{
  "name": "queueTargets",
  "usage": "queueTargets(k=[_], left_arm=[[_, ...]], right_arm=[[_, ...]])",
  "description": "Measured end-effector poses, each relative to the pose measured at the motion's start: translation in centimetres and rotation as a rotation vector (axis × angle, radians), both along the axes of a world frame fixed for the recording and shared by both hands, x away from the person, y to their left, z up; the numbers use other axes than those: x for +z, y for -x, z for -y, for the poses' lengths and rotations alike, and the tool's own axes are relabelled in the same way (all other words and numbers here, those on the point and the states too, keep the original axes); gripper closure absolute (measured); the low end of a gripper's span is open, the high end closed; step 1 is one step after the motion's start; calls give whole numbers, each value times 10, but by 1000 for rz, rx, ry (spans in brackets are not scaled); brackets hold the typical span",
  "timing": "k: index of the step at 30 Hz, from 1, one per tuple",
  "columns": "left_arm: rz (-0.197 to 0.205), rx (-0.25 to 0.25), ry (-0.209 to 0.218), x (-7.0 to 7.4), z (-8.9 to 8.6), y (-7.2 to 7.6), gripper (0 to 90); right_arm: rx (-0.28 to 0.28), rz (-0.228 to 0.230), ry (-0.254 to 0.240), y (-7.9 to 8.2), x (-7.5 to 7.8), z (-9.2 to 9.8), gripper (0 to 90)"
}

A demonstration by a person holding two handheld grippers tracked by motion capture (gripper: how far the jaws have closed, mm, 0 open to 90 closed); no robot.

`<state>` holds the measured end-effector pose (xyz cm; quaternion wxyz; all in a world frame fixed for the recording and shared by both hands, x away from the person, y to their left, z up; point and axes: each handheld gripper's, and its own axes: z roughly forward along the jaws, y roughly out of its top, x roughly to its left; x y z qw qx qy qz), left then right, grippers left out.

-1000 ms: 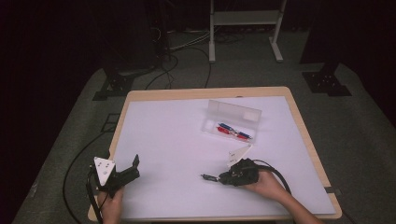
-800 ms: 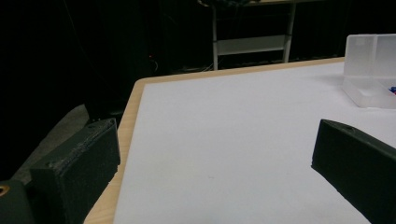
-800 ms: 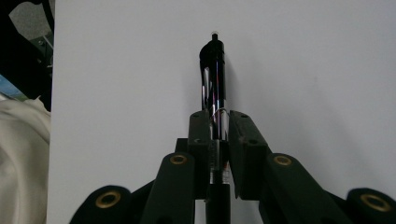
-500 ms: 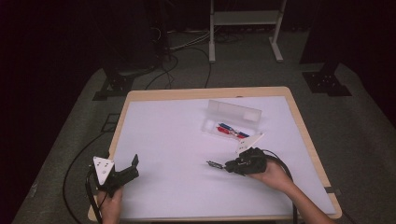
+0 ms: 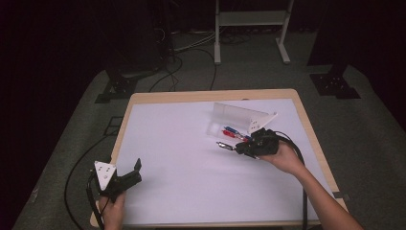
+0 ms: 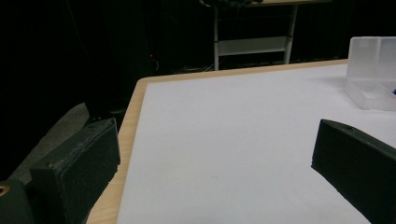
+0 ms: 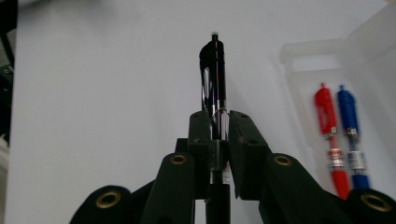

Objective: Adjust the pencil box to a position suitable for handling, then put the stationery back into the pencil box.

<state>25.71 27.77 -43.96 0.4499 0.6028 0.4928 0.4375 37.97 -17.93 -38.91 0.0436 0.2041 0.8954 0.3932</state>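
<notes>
Pen (image 7: 214, 88) pinched in your right claw (image 7: 215, 122) hangs above the worktop (image 5: 182, 143) just near-left of the clear case (image 5: 238, 120) holding red and blue pens, likely bound there, while your left claw (image 5: 130, 173) rests spread.

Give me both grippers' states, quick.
Left gripper: open, nothing between its jaws.
Right gripper: shut on the black pen.
</notes>
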Motion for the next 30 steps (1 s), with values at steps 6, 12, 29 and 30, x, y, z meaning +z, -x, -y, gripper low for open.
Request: queueTargets(k=[6,12,29,30], left_arm=[[-6,-2,-7,0,2,0,4],[-8,-1,2,-1,-1,-1,4],[-3,7,18,1,-2,1,4],[-7,6,22,1,-2,0,4]], right_arm=[[-14,1,4,-19,8,1,787],[-12,2,23,-32,6,-2,787],[-56,-10,35,-67,-11,7,787],[-59,-12,37,-69,-14,9,787]])
